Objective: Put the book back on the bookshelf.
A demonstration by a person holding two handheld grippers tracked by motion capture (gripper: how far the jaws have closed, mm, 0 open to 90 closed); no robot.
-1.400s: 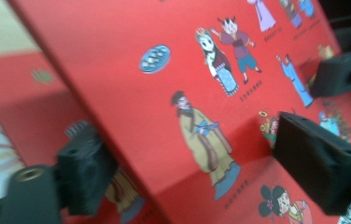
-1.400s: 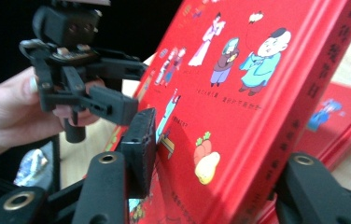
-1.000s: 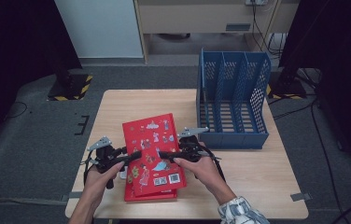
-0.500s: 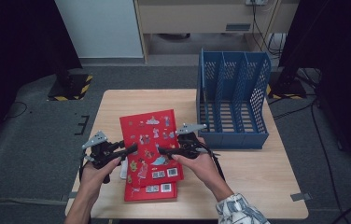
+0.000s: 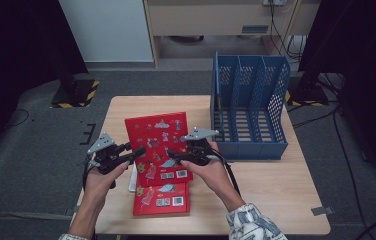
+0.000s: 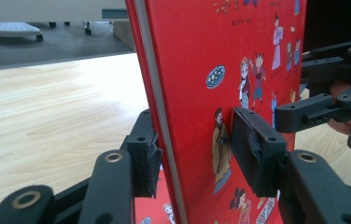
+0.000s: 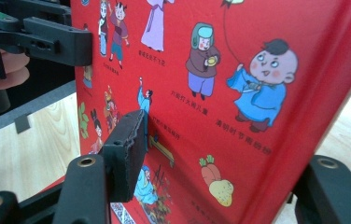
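A red picture book is held tilted above a second red book that lies flat on the table. My left gripper grips its left edge and my right gripper its right side. In the left gripper view the book stands between the pads of my left gripper, whose jaws have just been closing on it. In the right gripper view my right gripper straddles the cover, one pad pressed on the printed face.
A blue slotted file rack stands on the wooden table right of the books. A white sheet edge peeks from under the lower book. The table's left and near edges are close to the hands.
The upper book has come up off the lower one and tilted, so more of the lower book shows. My left gripper closed on the book's left edge and rose with it.
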